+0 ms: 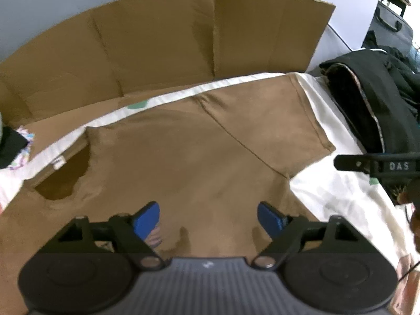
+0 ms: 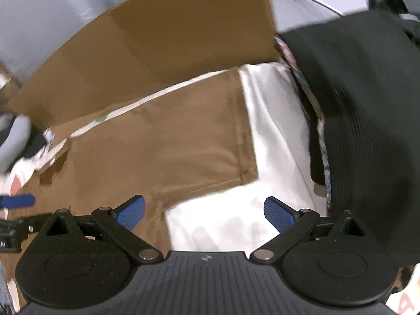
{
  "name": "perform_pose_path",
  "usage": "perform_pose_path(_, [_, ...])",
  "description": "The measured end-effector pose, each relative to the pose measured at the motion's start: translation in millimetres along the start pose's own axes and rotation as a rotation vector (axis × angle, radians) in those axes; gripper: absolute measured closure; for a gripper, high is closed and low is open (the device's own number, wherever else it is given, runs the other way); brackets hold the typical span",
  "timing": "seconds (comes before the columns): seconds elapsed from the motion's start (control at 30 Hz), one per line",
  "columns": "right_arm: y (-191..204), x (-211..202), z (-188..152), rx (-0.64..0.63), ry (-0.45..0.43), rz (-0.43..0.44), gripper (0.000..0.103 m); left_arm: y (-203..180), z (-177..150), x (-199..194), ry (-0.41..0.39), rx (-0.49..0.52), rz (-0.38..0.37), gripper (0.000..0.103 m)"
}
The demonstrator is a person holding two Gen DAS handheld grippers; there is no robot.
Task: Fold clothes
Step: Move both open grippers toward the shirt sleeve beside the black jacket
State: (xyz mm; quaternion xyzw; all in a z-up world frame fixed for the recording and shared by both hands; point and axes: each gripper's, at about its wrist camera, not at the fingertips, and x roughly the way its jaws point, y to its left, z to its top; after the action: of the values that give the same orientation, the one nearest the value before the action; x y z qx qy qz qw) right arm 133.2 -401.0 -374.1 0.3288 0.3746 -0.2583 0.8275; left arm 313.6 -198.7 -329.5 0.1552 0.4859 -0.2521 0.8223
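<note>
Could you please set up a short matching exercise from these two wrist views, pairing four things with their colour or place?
Things:
1. T-shirt
2. sheet
3. cardboard
4. dark clothes

Descriptions:
A. white, spread beneath the shirt
B. black, heaped at the right edge
C. brown, lying flat with one sleeve out
D. tan, standing up behind the shirt

Pairs: 1-C, 2-A, 3-D, 4-B
</note>
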Motion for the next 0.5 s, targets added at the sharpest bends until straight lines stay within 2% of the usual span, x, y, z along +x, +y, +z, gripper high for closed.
perform_pose_path(0.27, [-17.8,24.2,-4.8,0.083,-0.017,0.007,0.023,-8.7,3.8,29.1,-0.036,0.005,-0.056,0.026])
perform_pose_path(0.3, [-19.7,26.1,-4.5,0.097,-0.021,0.006,0.026,-9.7,4.3,32.0,-0.035,0.006,-0.066,0.03])
perform_pose_path(0.4, [-22.5,30.9,-3.3,0.119,-0.035,-0.011,0.03,-11.8,5.0,41.5,-0.009,0.018,-0.095,0.05])
perform_pose_path(0.5, [-22.1,34.9,-2.8,0.132,-0.039,-0.011,0.04,-10.6,4.4,47.4,-0.009,-0.001,-0.128,0.053])
